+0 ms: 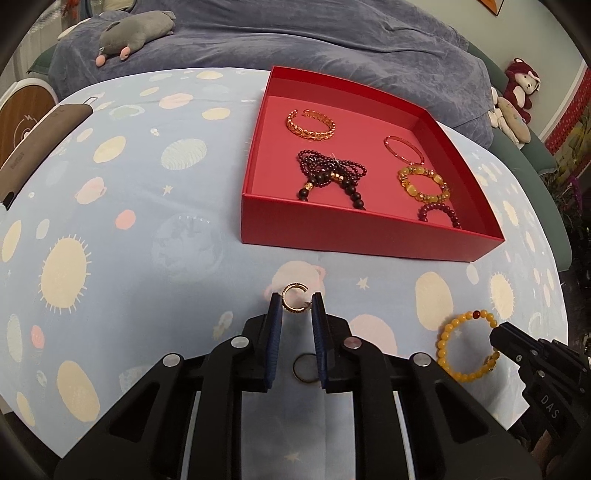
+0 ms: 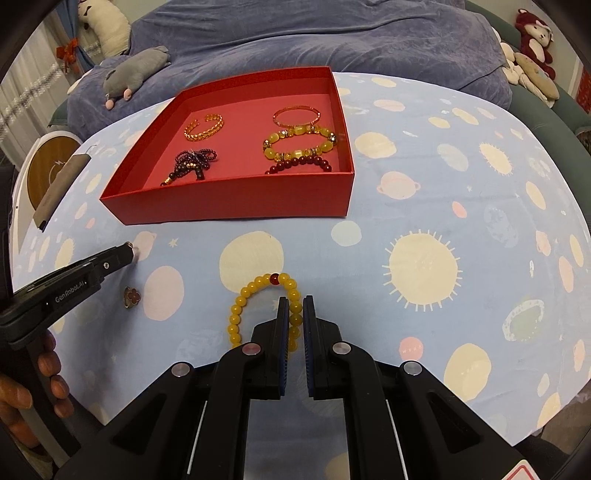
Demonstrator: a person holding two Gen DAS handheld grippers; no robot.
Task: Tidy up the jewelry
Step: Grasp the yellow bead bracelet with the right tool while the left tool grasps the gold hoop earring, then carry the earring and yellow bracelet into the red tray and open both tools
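Two plush toys (image 1: 133, 31), red box (image 1: 369, 236) ahead

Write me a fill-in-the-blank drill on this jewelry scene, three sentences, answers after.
1. The left gripper is shut on a small gold ____.
2. The right gripper is shut on the yellow ____.
3. The red box already holds ____ pieces of jewelry.

Missing words: ring; bracelet; five
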